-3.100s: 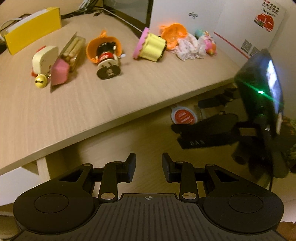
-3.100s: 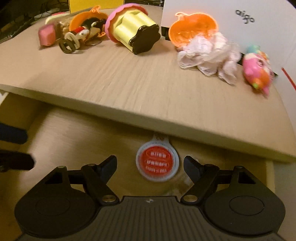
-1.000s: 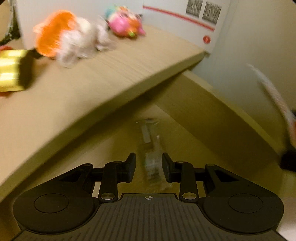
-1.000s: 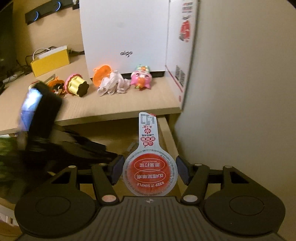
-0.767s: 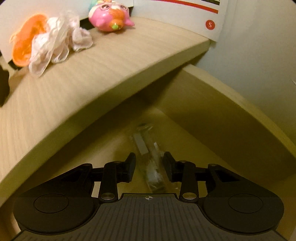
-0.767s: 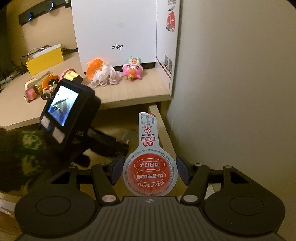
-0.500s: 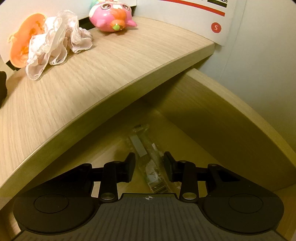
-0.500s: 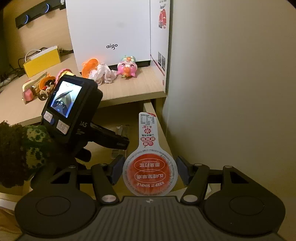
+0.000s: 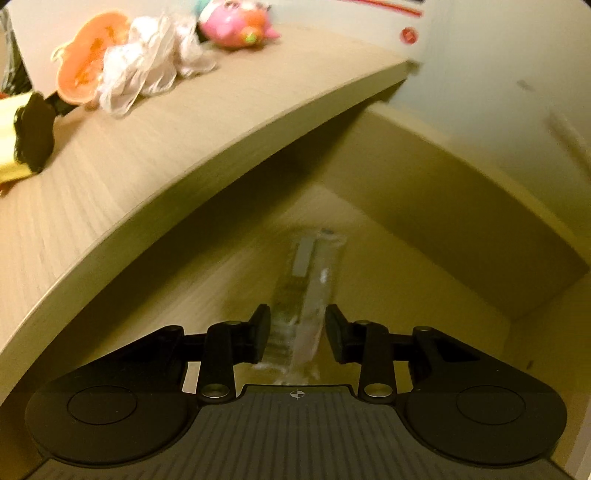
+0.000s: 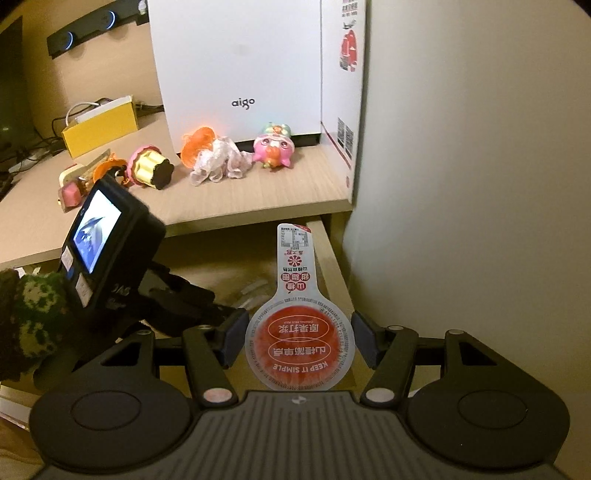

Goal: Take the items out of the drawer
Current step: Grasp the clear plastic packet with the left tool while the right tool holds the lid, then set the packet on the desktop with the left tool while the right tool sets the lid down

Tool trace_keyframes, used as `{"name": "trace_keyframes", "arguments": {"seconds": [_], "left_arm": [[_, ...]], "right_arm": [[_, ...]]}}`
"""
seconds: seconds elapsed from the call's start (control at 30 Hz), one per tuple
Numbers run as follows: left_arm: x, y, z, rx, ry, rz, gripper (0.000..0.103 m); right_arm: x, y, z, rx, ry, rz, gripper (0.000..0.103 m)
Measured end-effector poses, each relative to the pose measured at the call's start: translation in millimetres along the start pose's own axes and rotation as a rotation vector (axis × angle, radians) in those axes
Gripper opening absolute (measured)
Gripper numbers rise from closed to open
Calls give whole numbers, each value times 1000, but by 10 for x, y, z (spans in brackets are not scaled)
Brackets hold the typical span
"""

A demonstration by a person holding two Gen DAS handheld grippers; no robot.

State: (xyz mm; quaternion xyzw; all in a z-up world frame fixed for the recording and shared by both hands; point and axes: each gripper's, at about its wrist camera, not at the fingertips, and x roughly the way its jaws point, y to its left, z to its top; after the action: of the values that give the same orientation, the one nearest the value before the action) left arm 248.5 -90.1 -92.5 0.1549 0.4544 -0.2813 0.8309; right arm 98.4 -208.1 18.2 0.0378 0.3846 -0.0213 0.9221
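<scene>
Left gripper [image 9: 297, 330] down in the open drawer [image 9: 424, 229] under the desk edge, fingers parted, straddling a clear plastic packet [image 9: 306, 291] lying on the drawer floor; contact unclear through blur. Right gripper [image 10: 299, 341] raised above the drawer, clamped on the round red-lidded jelly cup [image 10: 300, 343], tab pointing away. Toys on desk [image 10: 258, 192].

White box [image 10: 240, 66], yellow box [image 10: 99, 127], black bar [image 10: 92, 26] on desk [image 10: 258, 192].
</scene>
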Motion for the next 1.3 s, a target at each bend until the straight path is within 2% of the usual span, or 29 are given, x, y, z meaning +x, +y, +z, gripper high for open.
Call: {"name": "trace_keyframes", "arguments": {"seconds": [0.17, 0.33, 0.4, 0.67, 0.87, 1.03, 1.13, 1.3], "left_arm": [[110, -50, 112, 12, -5, 14, 39], [222, -131, 125, 49, 47, -36, 45], [217, -165, 110, 63, 31, -40, 46], [236, -195, 154, 9, 8, -25, 46], [206, -126, 207, -4, 40, -5, 42], [107, -103, 81, 16, 86, -21, 41], [-31, -36, 43, -33, 133, -31, 41], [-713, 266, -111, -188, 31, -20, 41]], "right_arm": [[17, 19, 0, -1, 4, 5, 61], [14, 13, -19, 2, 8, 6, 61], [23, 13, -20, 6, 12, 7, 61], [25, 43, -34, 3, 19, 9, 61], [11, 72, -41, -6, 21, 7, 61], [14, 80, -45, -17, 31, 16, 61], [36, 99, -18, -35, 42, 30, 61], [44, 173, 102, -86, 40, 73, 61]]}}
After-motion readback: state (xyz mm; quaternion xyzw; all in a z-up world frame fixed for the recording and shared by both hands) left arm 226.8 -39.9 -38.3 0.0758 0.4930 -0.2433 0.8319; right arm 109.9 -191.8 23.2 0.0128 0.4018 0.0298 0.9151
